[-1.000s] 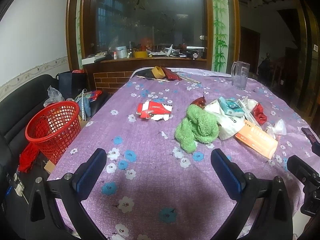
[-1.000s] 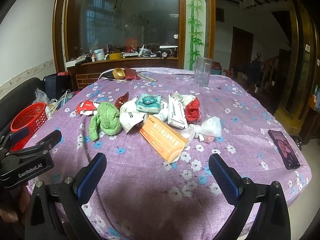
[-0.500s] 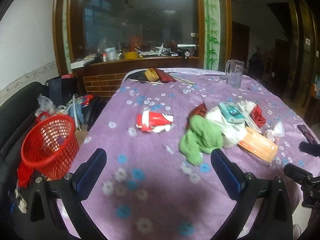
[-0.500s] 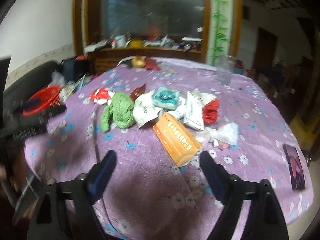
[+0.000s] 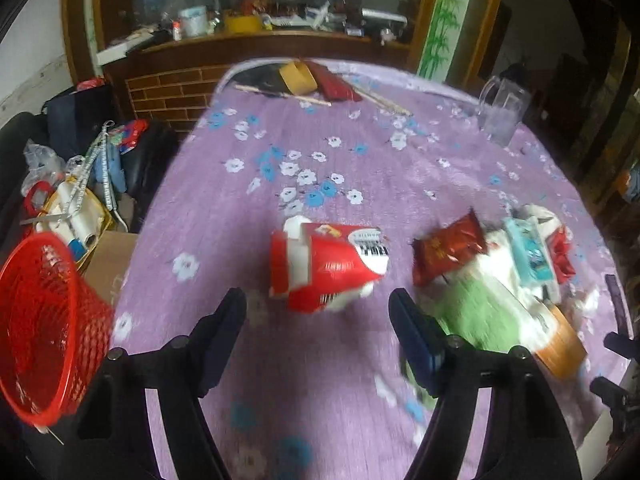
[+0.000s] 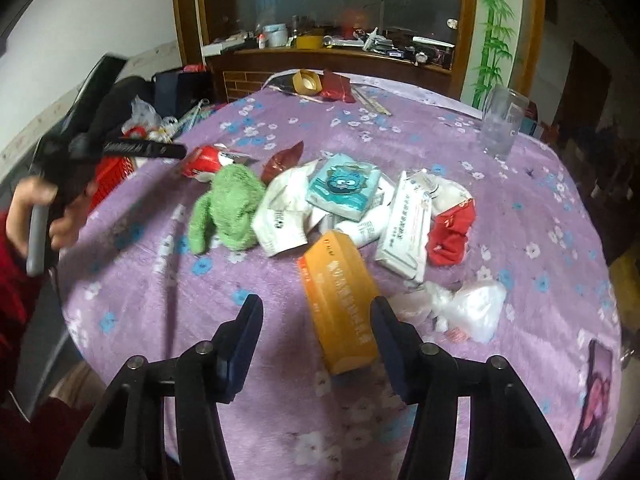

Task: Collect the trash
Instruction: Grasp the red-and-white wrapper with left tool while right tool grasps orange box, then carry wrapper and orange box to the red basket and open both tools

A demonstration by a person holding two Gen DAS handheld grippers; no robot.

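On table (image 6: 540, 200): one orange box (image 6: 340, 304)

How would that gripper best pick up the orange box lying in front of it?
Grip the orange box across its two long sides near the close end, coming down from above. It lies flat, pointing lengthwise at the right gripper, whose closing jaws already straddle its narrow width without touching it yet.

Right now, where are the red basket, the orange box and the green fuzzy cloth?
red basket (image 5: 44, 320), left wrist view, on its mesh side wall.
orange box (image 6: 340, 300), right wrist view, on the middle of its top face.
green fuzzy cloth (image 6: 230, 204), right wrist view, on its bunched middle.
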